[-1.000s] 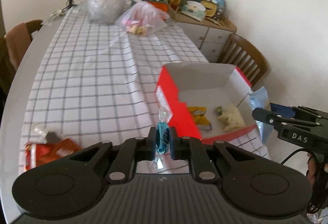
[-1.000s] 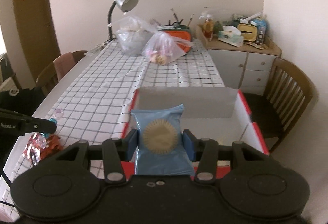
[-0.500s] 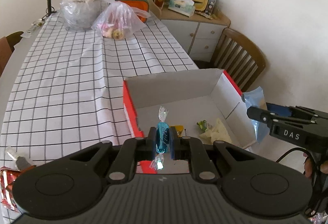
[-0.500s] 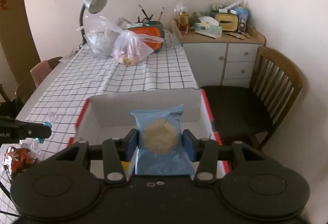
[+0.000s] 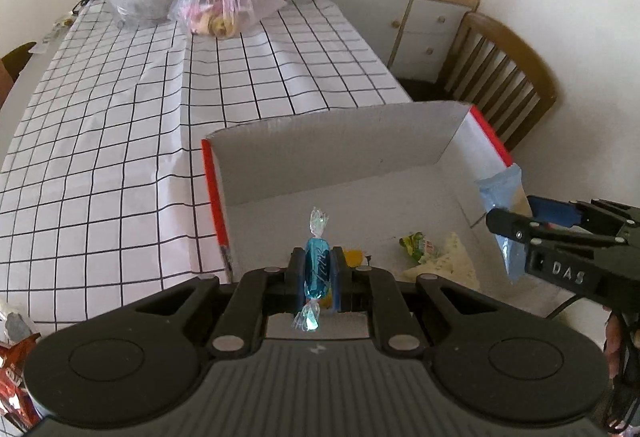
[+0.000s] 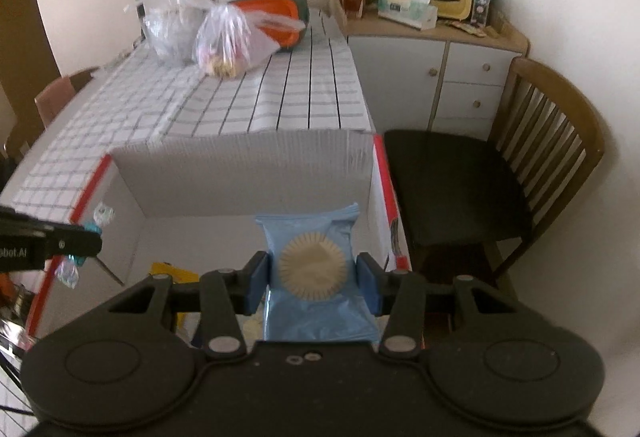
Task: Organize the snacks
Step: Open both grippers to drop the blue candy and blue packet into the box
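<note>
Now over the box: blue twist-wrapped candy (image 5: 317, 269), upright, pinched between the pressed-together pads of the left gripper (image 5: 317, 279). A second ago it hung above the checked tablecloth (image 5: 160, 109) beside the red outer wall; it has since crossed the rim and sits above the white floor of the cardboard box (image 5: 340, 153).

Light-blue cake packet (image 6: 316, 273), printed with a pleated round cake, clamped across its middle by the right gripper (image 6: 316, 279); it too has come from short of the near wall to inside the opening, toward the right side.

Reading: both items look placed for release, with only the letting go left.

Already in the box: a yellow wrapper (image 6: 172, 271), a green-wrapped sweet (image 5: 418, 245), a pale triangular packet (image 5: 448, 263).

Hard to make out: box floor under both tools is hidden; the right wrist view is smeared; a red foil pack (image 5: 12, 377) at the table's edge is cut off; the yellow wrapper's print is unreadable.
</note>
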Action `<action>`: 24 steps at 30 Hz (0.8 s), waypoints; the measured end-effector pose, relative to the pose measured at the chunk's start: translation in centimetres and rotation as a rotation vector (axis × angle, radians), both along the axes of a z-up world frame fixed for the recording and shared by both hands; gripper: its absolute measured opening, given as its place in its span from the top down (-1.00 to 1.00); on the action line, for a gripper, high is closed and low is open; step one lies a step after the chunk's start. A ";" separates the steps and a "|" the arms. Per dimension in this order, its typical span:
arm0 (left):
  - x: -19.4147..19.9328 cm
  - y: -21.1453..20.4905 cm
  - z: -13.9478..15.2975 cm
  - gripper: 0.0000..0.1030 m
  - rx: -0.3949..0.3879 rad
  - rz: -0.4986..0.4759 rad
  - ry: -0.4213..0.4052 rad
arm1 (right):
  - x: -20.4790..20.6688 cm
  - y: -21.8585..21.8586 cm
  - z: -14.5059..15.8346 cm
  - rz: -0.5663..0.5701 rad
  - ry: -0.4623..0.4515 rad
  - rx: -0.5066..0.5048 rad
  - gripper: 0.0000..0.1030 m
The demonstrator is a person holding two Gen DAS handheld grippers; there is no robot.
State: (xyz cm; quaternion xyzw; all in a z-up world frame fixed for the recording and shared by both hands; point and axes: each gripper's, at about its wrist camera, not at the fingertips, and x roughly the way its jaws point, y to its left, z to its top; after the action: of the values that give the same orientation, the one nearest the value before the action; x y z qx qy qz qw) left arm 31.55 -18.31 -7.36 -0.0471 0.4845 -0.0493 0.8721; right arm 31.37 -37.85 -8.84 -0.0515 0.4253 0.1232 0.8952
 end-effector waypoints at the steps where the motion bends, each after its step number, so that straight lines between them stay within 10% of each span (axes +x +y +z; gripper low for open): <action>1: 0.5 -0.3 -0.2 0.77 0.005 -0.001 0.009 | 0.3 0.1 -0.4 0.007 0.013 -0.008 0.10; 24: 5.9 -3.2 -5.5 0.76 0.105 -0.052 0.224 | 2.8 1.8 -2.9 0.124 0.094 -0.104 0.09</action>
State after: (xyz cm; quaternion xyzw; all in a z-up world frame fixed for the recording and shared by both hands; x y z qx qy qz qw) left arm 37.44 -21.52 -12.85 0.0060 0.5819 -0.0406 0.8122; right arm 34.18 -36.09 -11.74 -0.1185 0.4685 0.1582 0.8611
